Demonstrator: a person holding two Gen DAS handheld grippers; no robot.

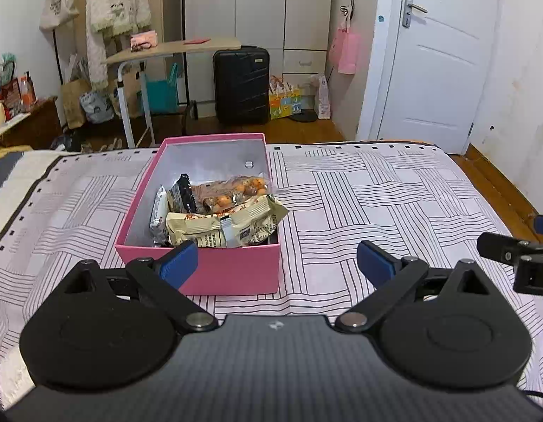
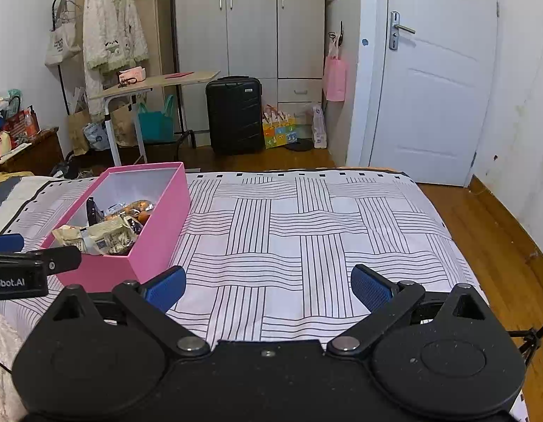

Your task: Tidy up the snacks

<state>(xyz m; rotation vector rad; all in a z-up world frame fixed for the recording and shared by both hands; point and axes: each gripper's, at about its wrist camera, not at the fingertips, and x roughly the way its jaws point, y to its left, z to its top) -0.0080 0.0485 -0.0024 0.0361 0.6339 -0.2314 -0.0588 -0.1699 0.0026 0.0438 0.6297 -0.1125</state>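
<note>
A pink box stands on the striped bedspread, open at the top. Several snack packets lie in its near half: a beige packet, a clear bag of orange snacks and a dark packet. My left gripper is open and empty, just in front of the box's near wall. The box also shows in the right wrist view, to the left. My right gripper is open and empty over the bare bedspread, to the right of the box.
The bed's far edge drops to a wooden floor. Beyond stand a black suitcase, a side table, a wardrobe and a white door. The left gripper's finger shows at the right wrist view's left edge.
</note>
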